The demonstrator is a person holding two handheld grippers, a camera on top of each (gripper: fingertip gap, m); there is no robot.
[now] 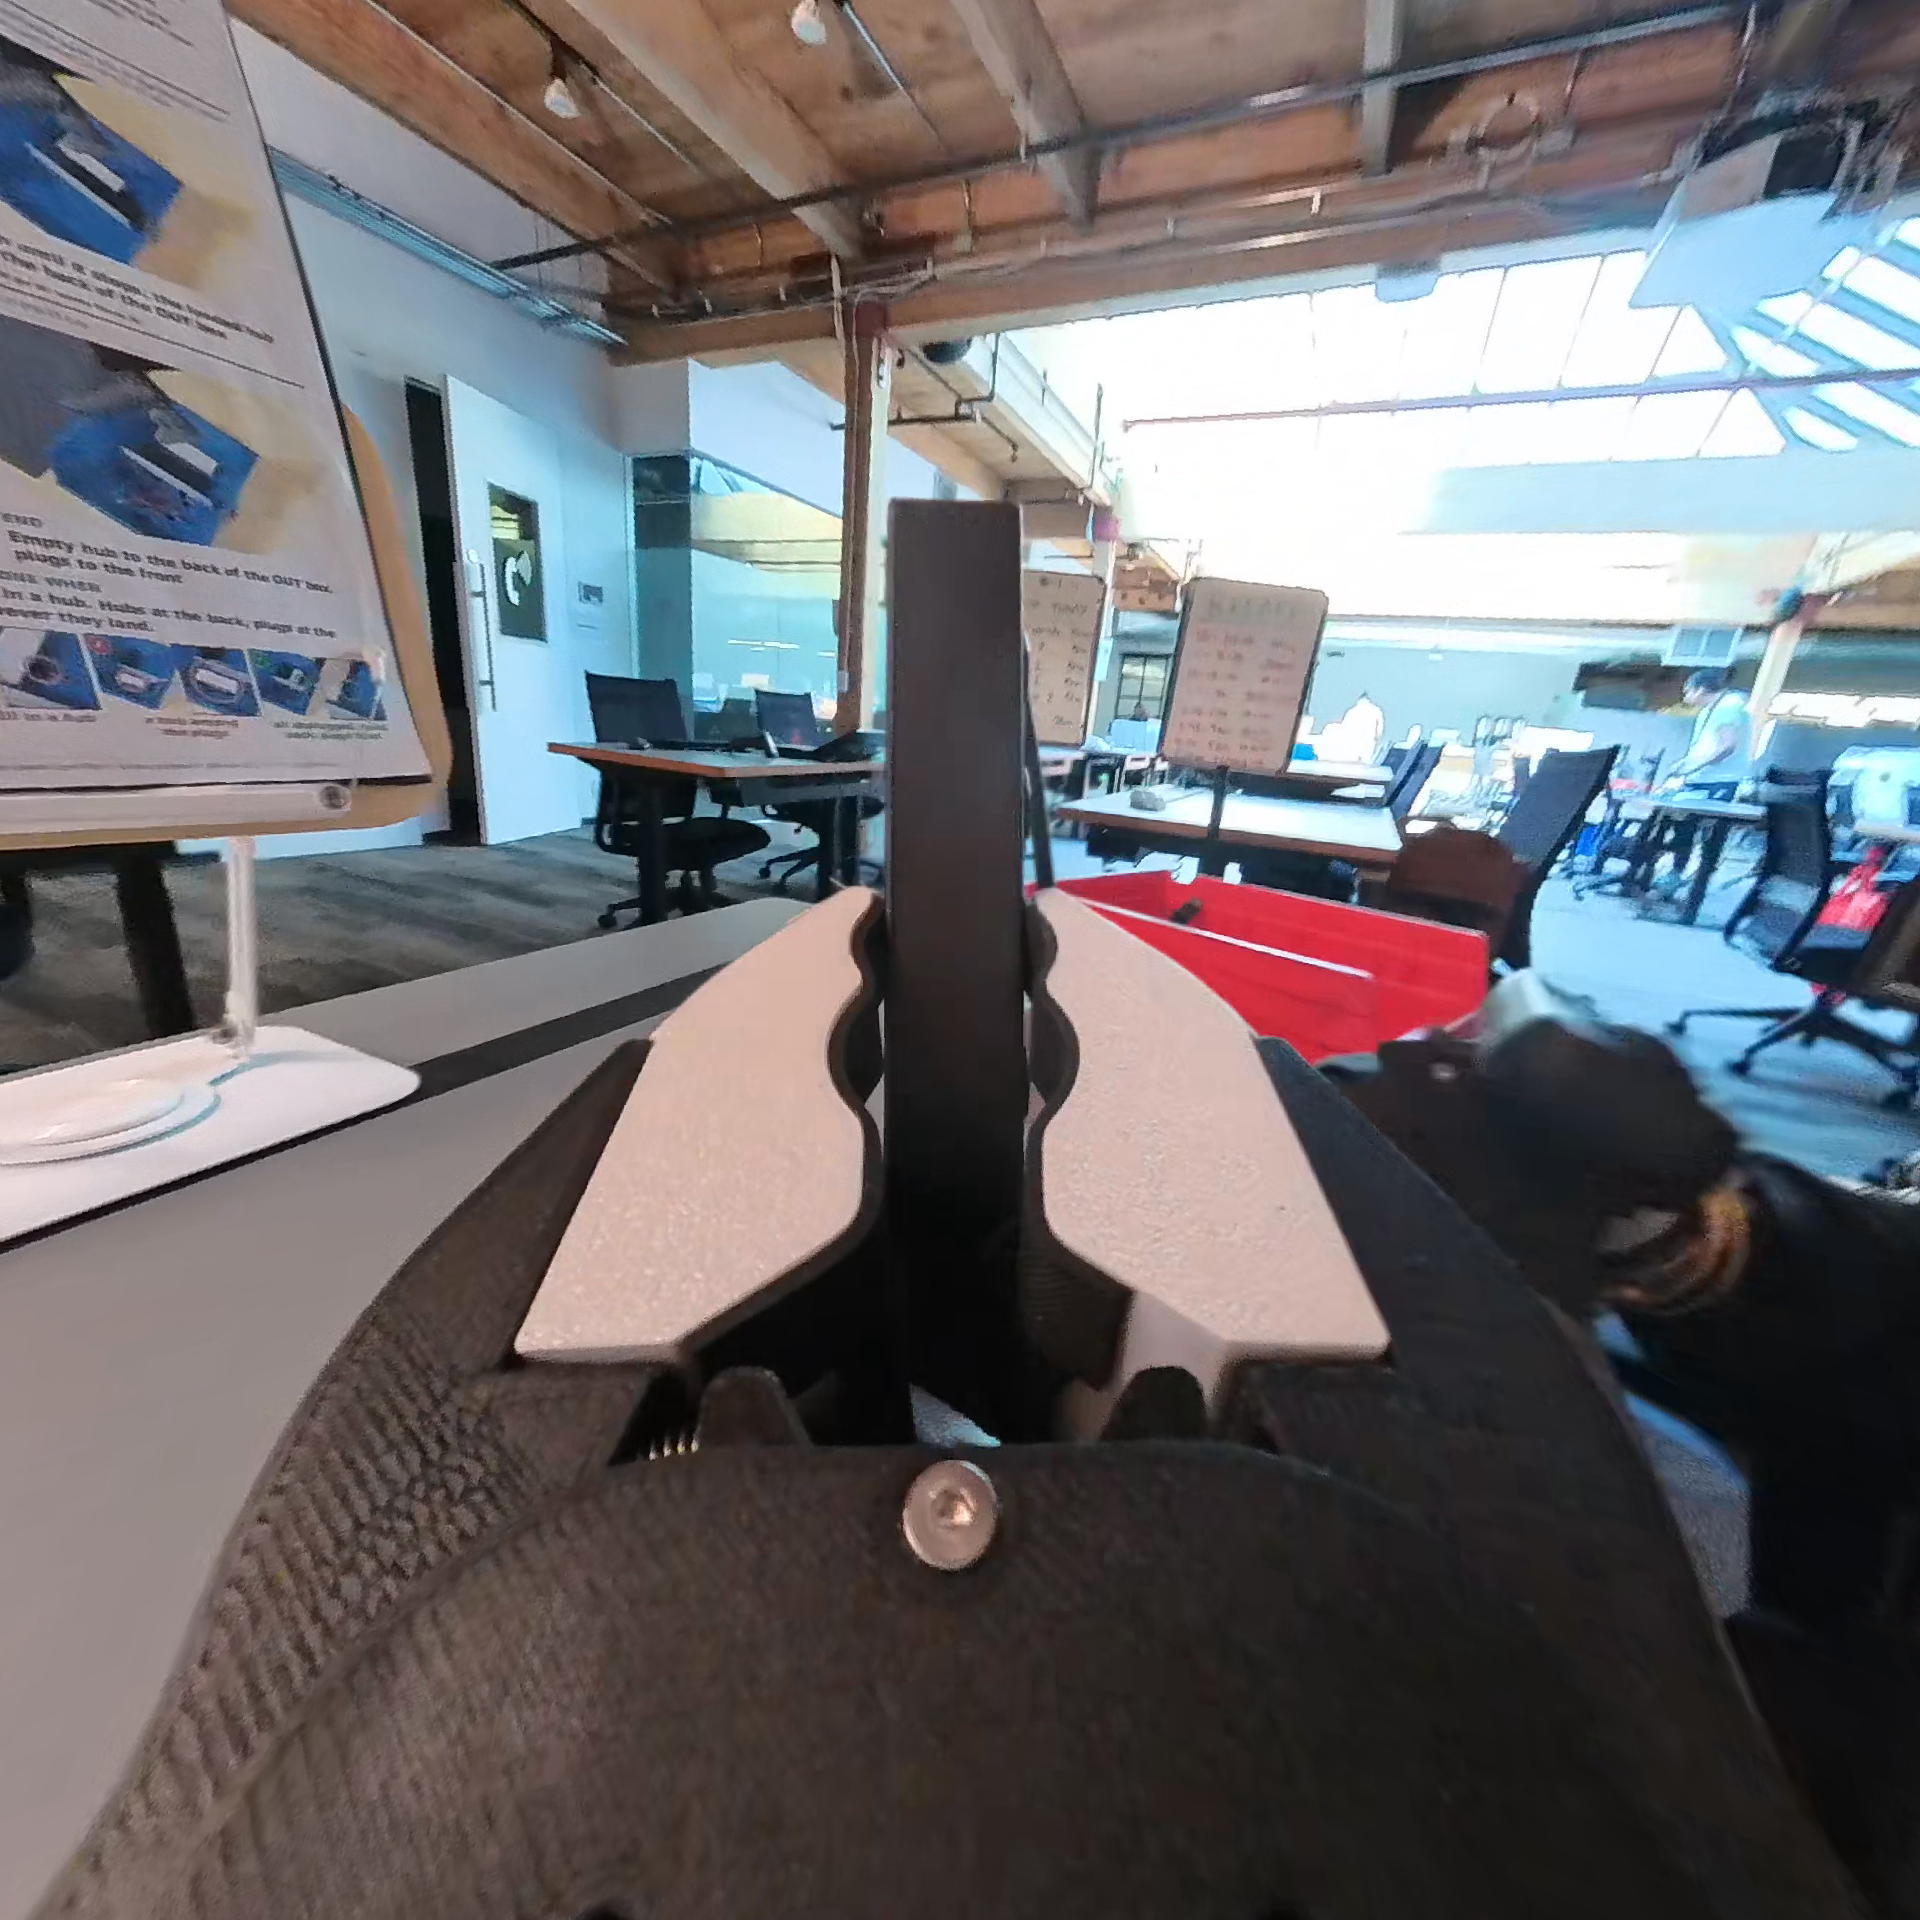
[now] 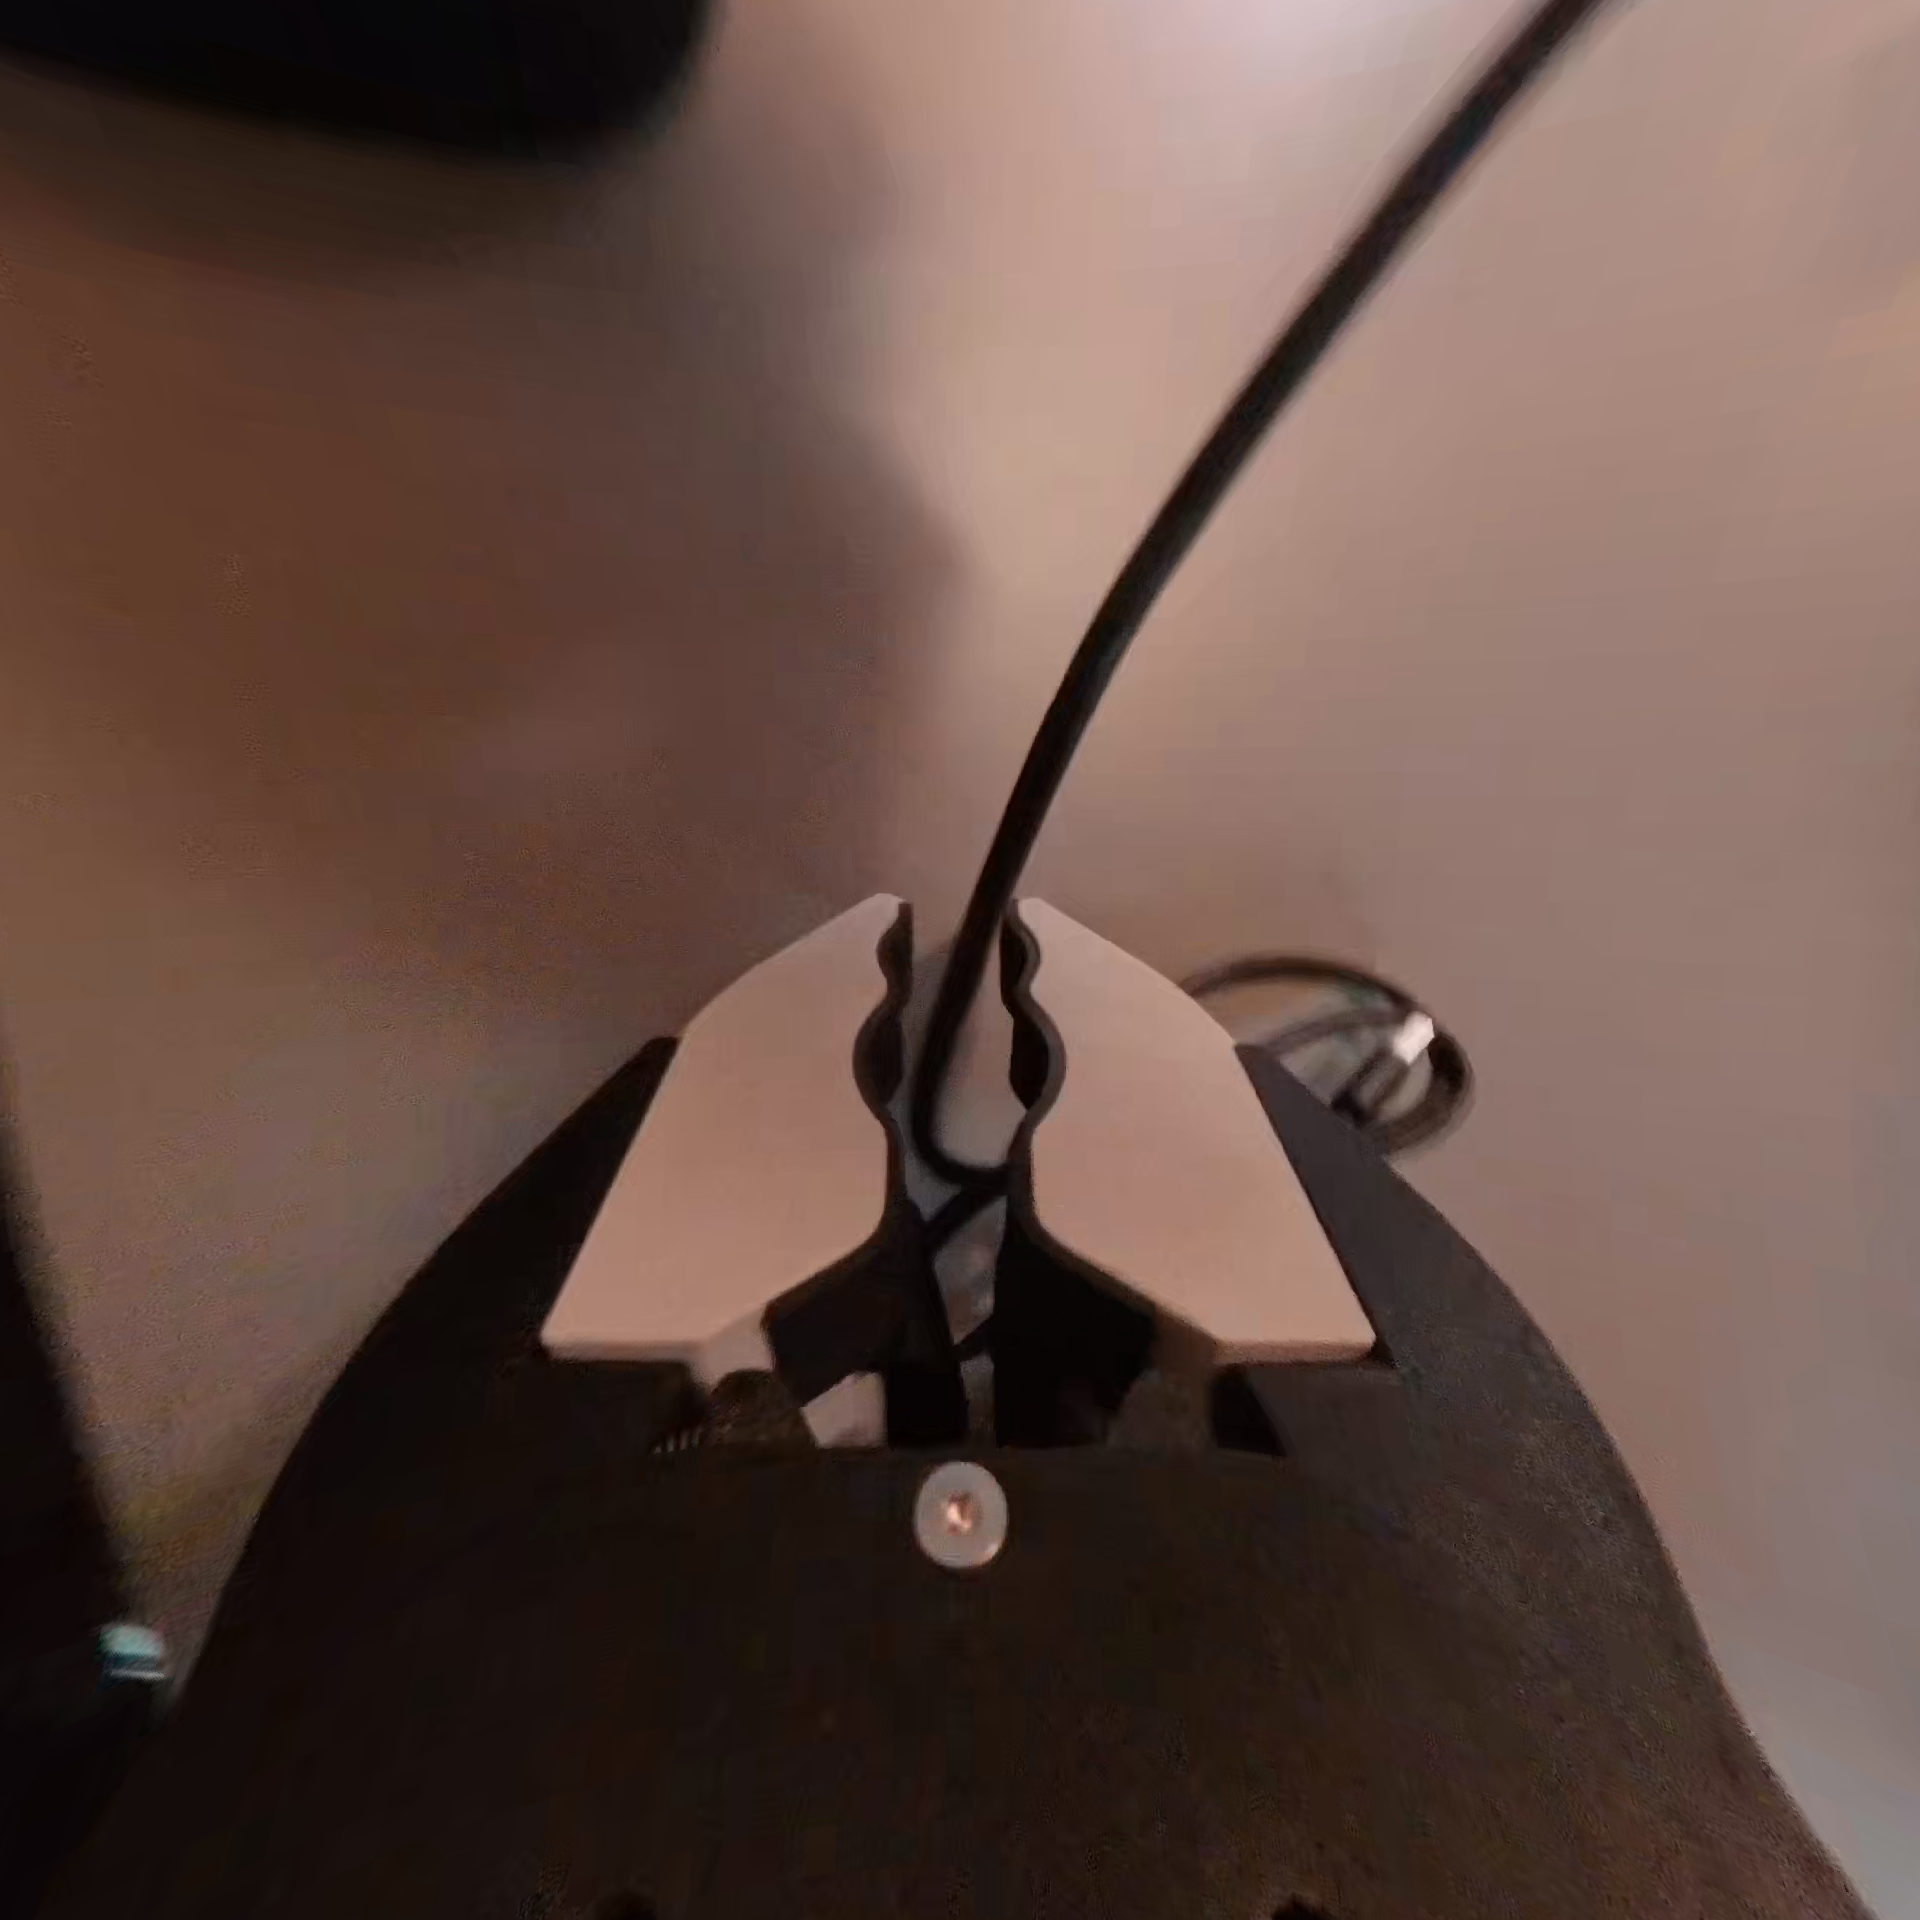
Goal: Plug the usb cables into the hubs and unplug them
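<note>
Black and slab-shaped, the hub [image 1: 953, 831] is standing upright between the pale fingers [image 1: 717, 1132] of the left gripper [image 1: 953, 925], which is pinching it on both flat sides; its long axis is running straight up, its top end pointing toward the wooden ceiling [image 1: 935, 156]. Behind the hub and to its right, a red bin [image 1: 1299, 966] is sitting on the grey table [image 1: 208, 1351]. To the hub's left, a printed instruction sheet [image 1: 177, 416] is leaning on a clear stand; it is carrying photos and lines of writing. Far behind the hub, whiteboards with handwriting [image 1: 1242, 675] are standing among desks. In the right wrist view, the right gripper [image 2: 956, 925] is pressing nearly together on a thin black usb cable [image 2: 1143, 582], which is looping between the fingers and then arcing up and to the right, away from the fingertips. A blurred coil of cable [image 2: 1382, 1049] is lying just right of that gripper.
</note>
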